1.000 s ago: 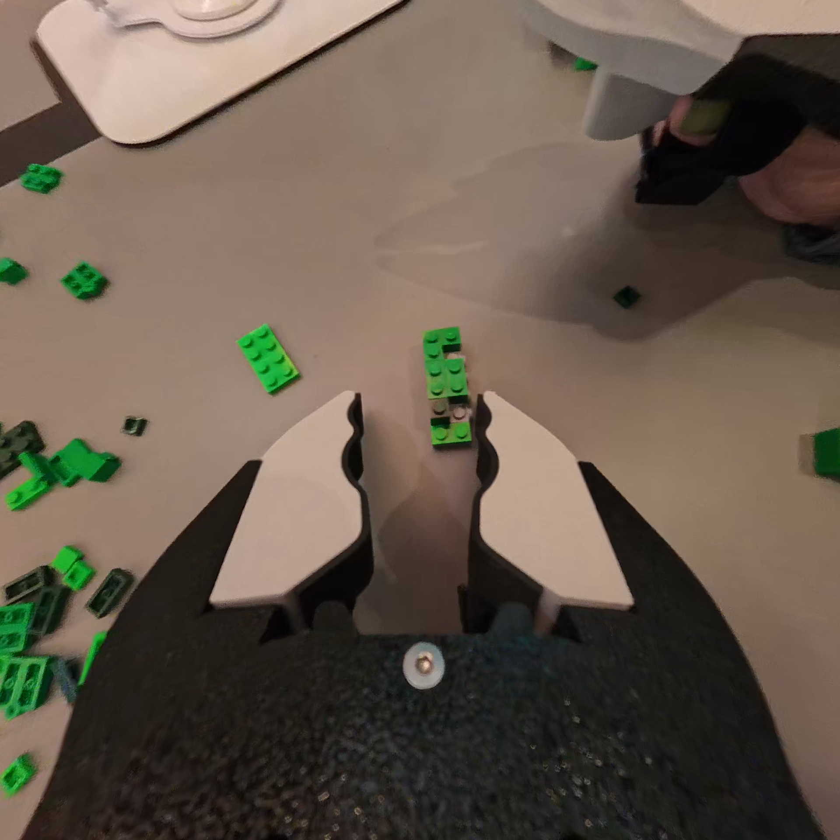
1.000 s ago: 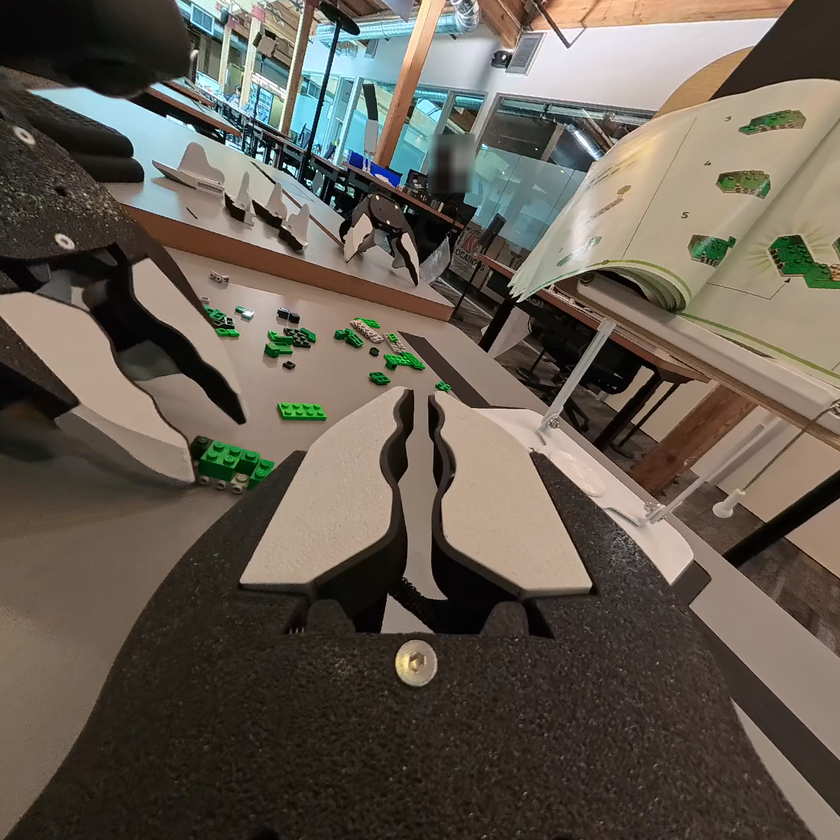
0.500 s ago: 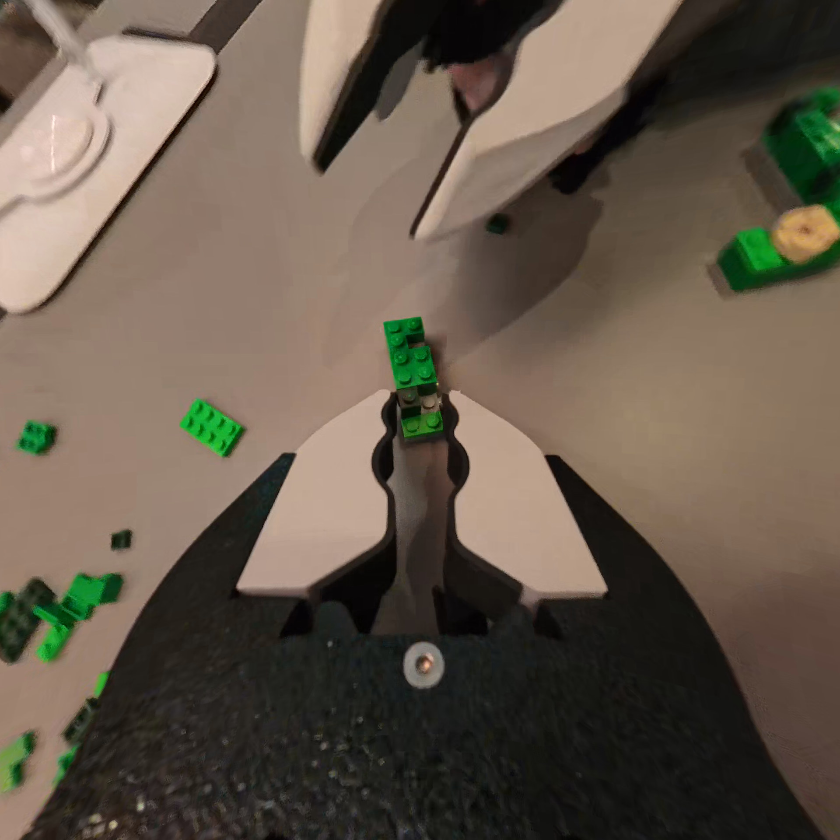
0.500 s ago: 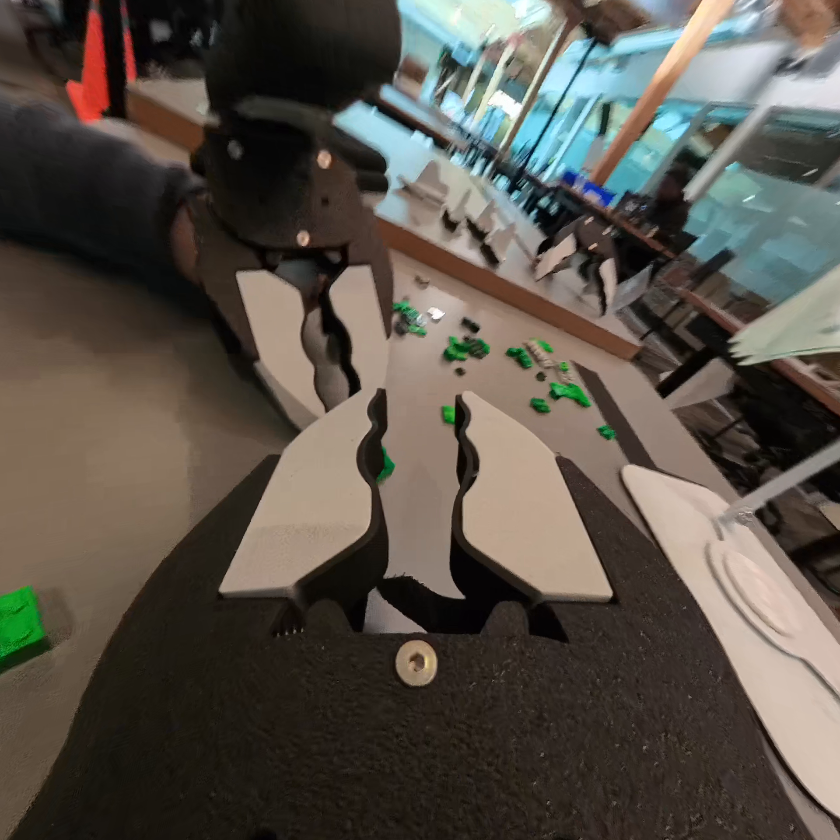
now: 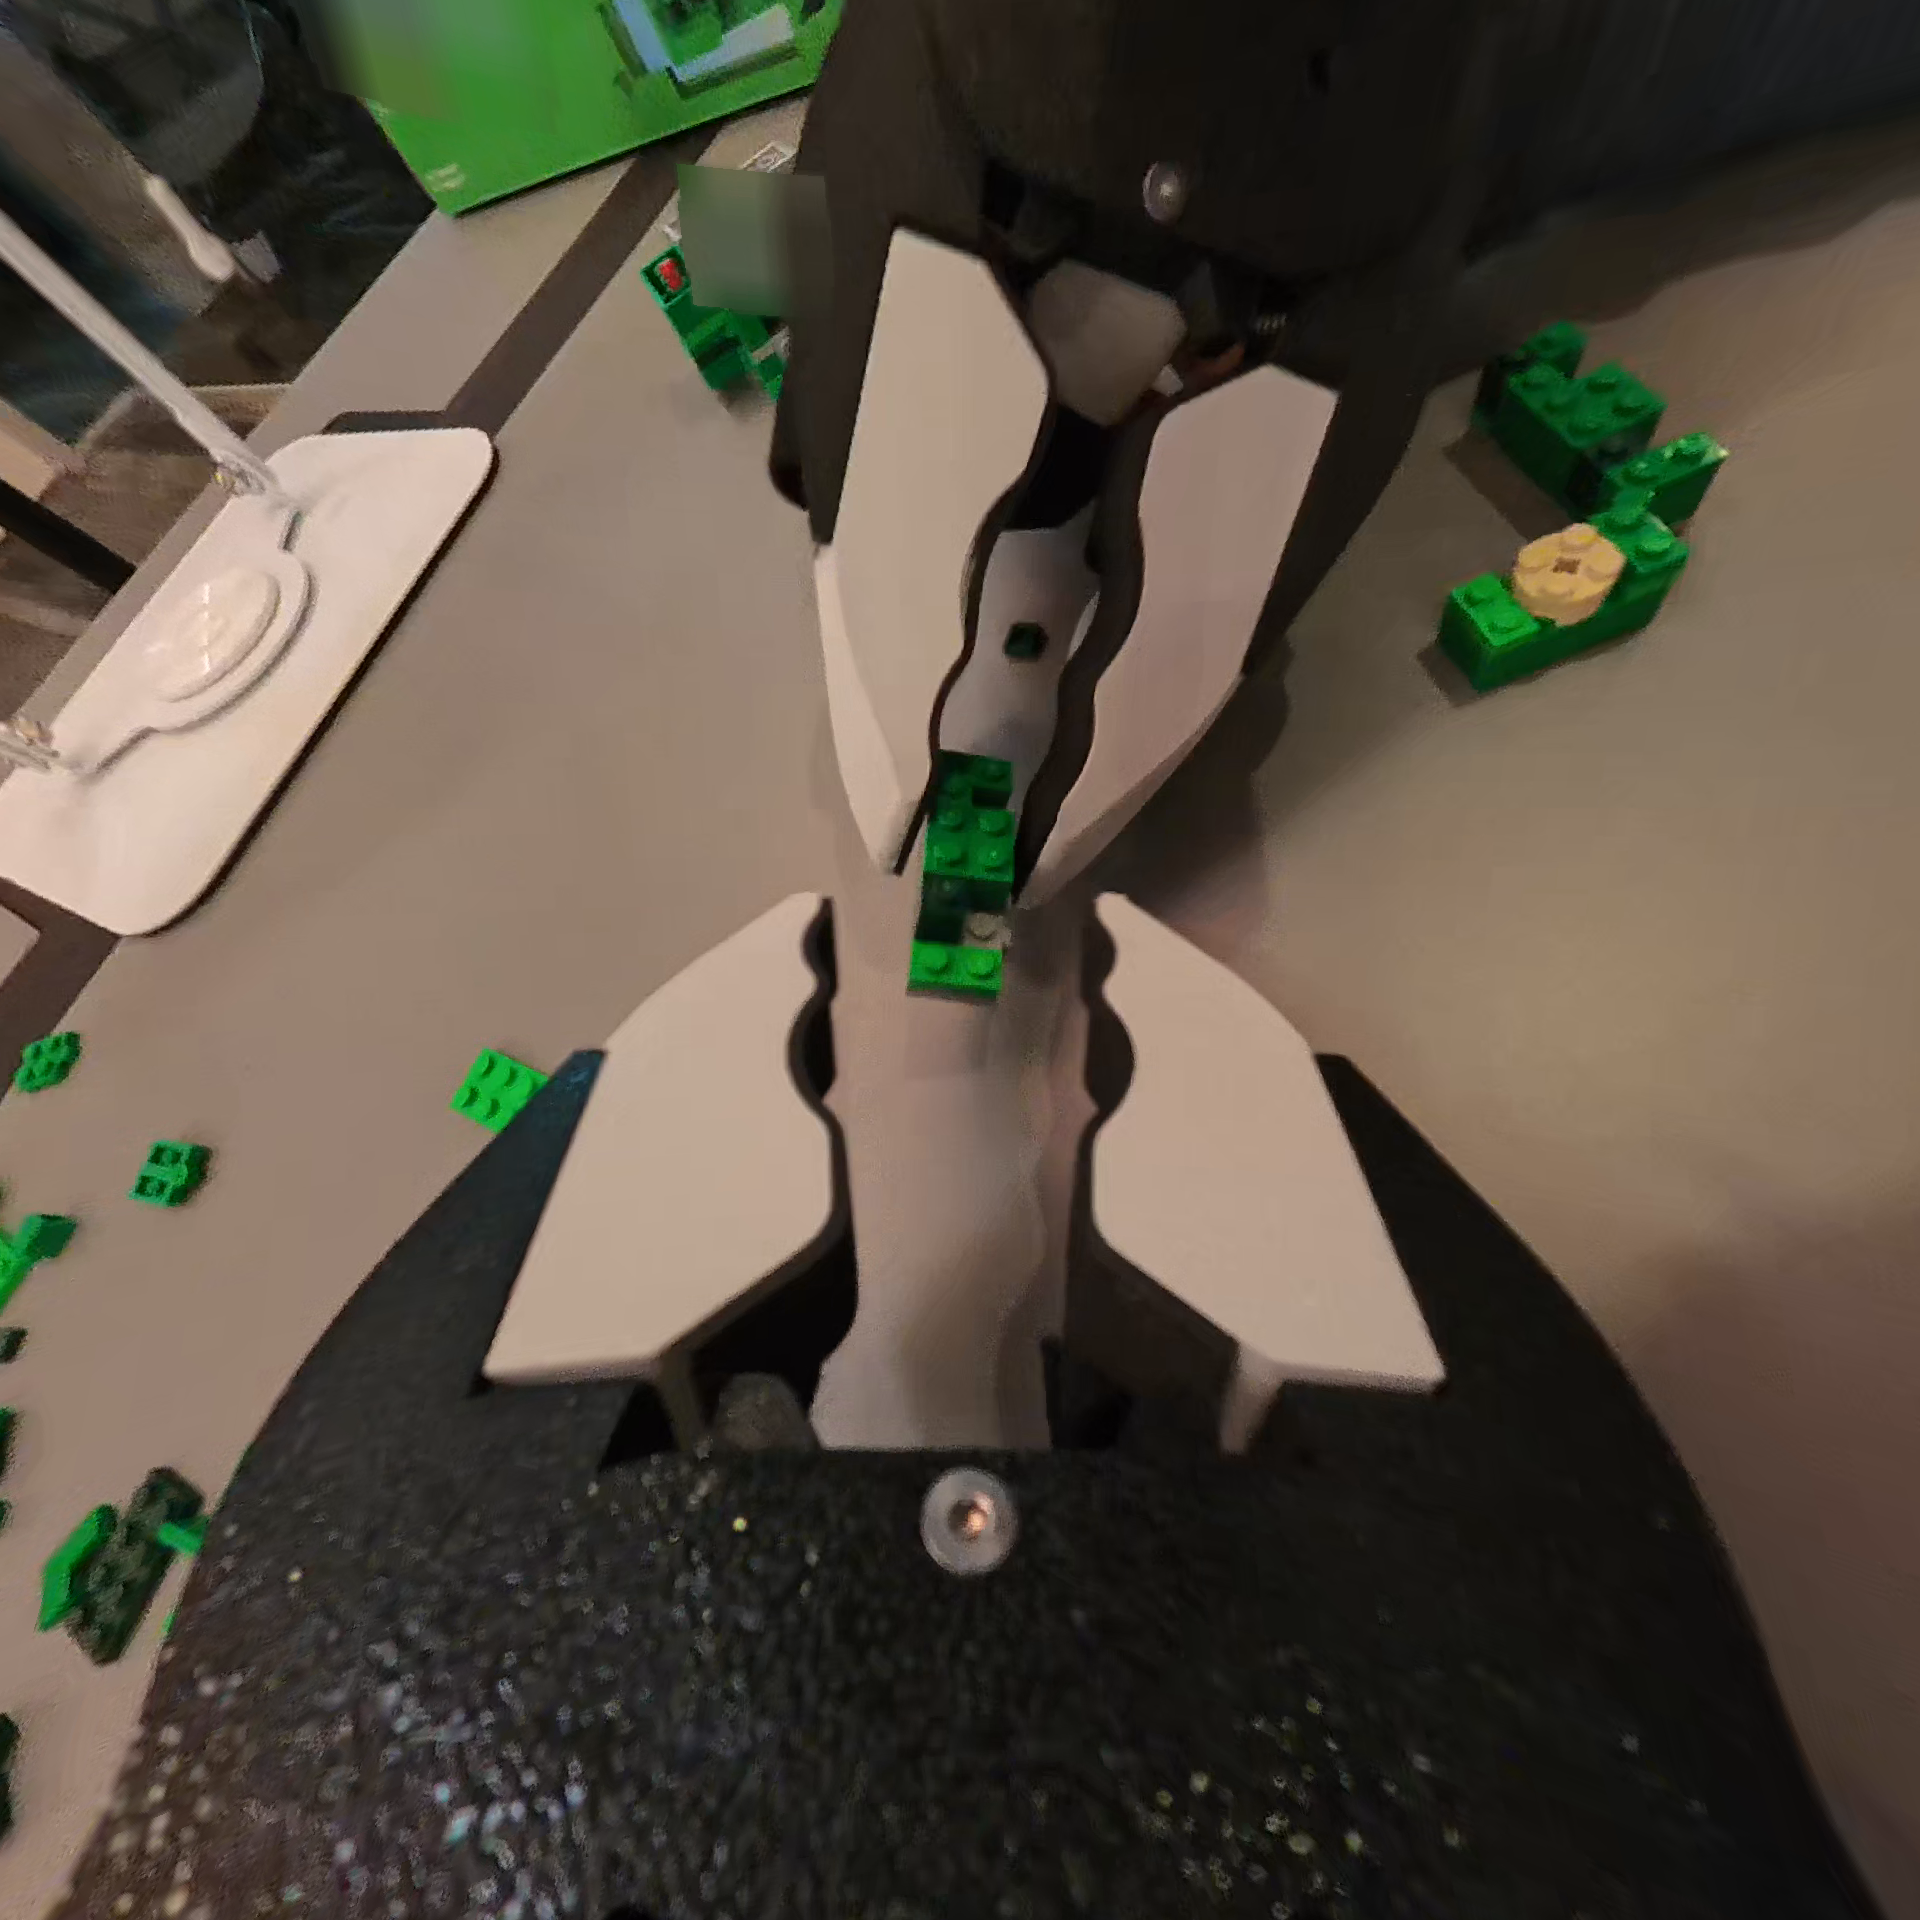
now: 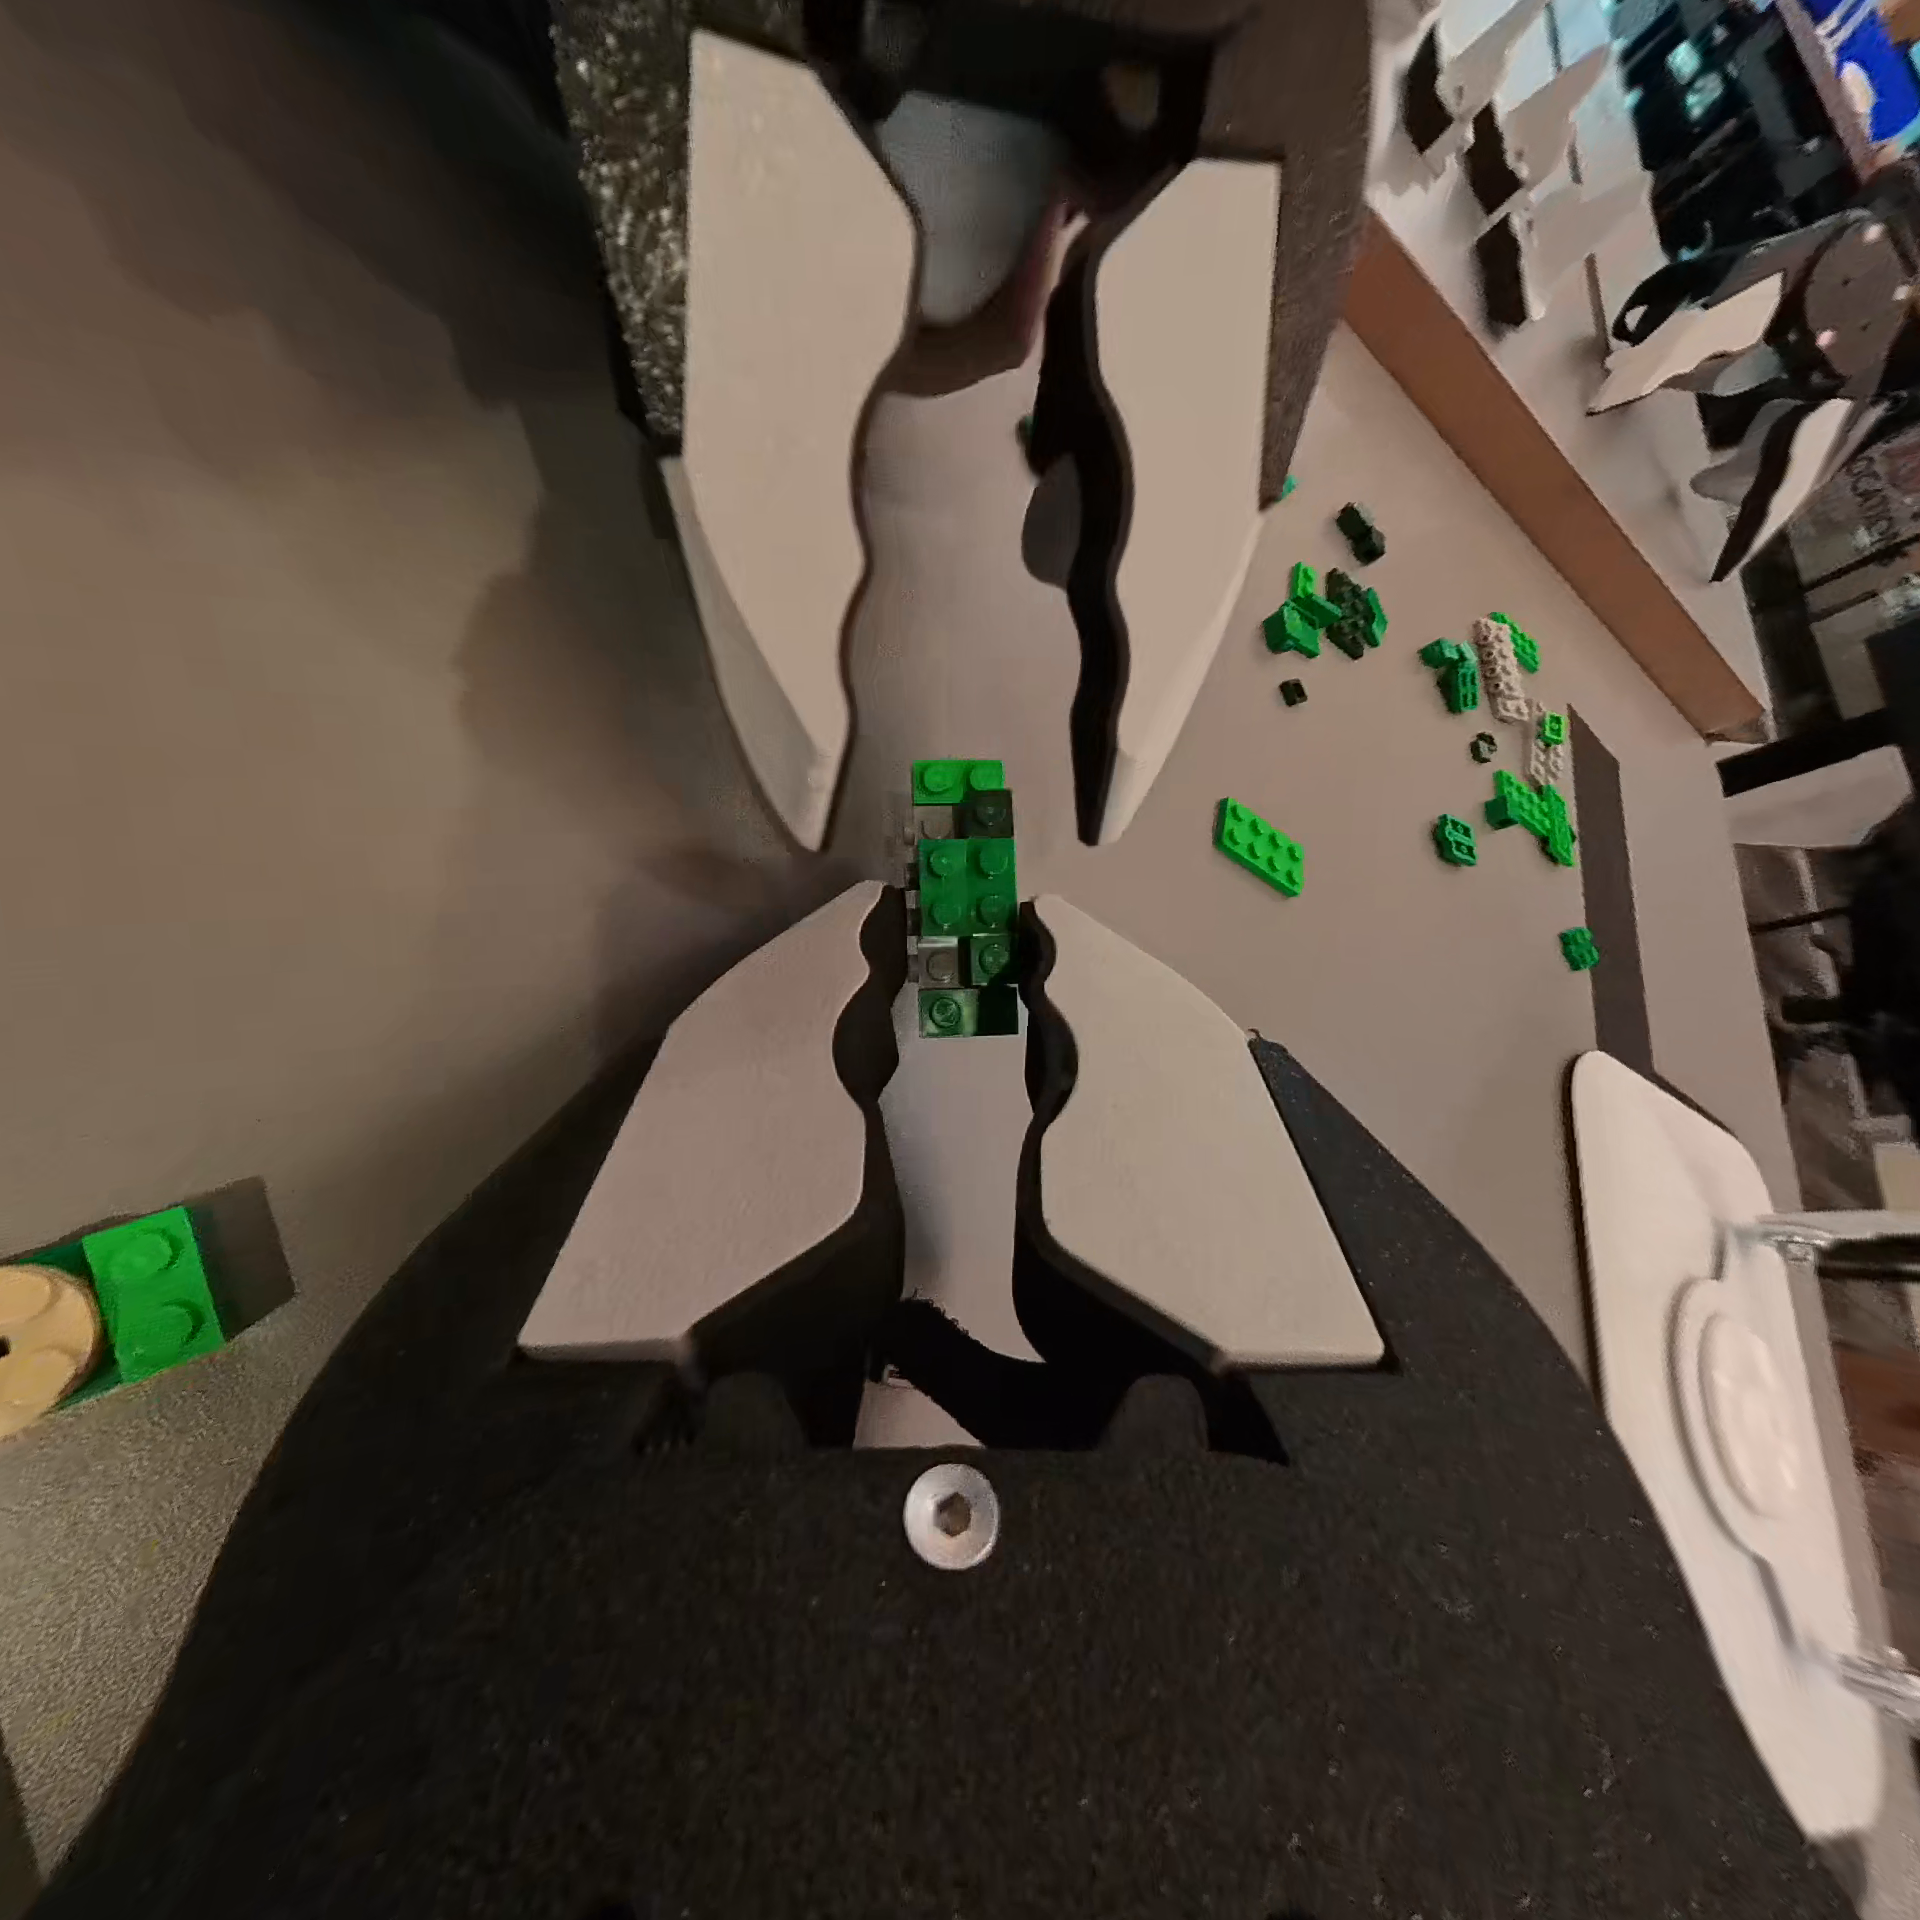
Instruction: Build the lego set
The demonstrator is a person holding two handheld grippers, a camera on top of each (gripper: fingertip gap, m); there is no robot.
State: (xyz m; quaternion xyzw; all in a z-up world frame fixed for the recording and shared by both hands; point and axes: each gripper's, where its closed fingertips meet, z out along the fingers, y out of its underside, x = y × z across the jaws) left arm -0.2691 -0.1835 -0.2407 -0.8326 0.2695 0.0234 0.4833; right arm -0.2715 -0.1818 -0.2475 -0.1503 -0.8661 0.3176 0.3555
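Right gripper pinches the strip; left gripper spread — keep the strip level, squeeze its sides only — studs clear.

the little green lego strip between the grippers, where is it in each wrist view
Left wrist view: green lego strip at centre, far end between the right gripper tips.
Right wrist view: centre, near end between its own fingertips.
Shared landmark: white stand base.
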